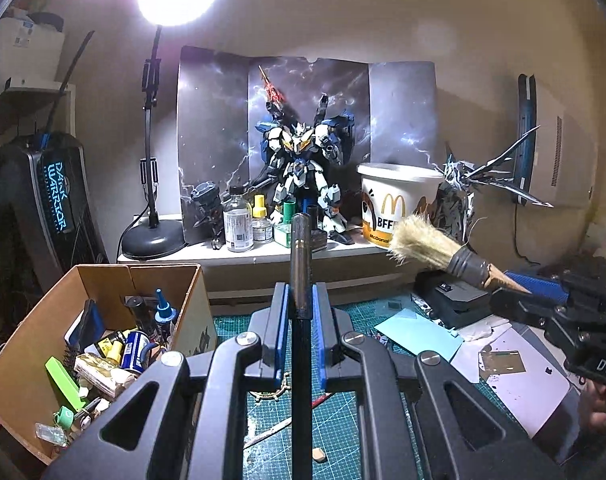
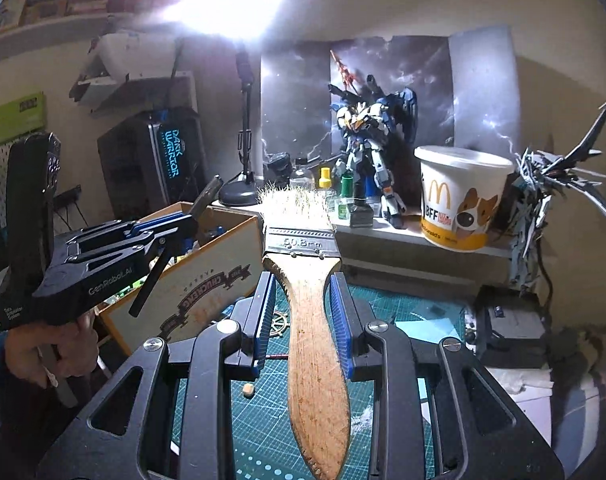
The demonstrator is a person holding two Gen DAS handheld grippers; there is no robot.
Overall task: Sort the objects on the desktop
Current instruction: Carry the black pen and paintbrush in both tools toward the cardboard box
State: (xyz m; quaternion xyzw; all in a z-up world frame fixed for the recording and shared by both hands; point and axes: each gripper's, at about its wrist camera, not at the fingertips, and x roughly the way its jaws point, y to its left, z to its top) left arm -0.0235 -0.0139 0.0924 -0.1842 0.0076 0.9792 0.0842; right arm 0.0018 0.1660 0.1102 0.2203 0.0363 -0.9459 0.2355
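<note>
My left gripper is shut on a long dark rod-like tool that points forward above the green cutting mat. The same gripper and tool show in the right wrist view, held over the cardboard box. My right gripper is shut on the wooden handle of a flat paintbrush with pale bristles, held up over the mat. The brush also shows in the left wrist view at the right. The open cardboard box at the left holds several bottles, tubes and small items.
A raised shelf at the back carries a lamp base, small bottles, a robot model and a McDonald's bucket. A spiky model stands at the right. Papers and a dark case lie on the mat's right side.
</note>
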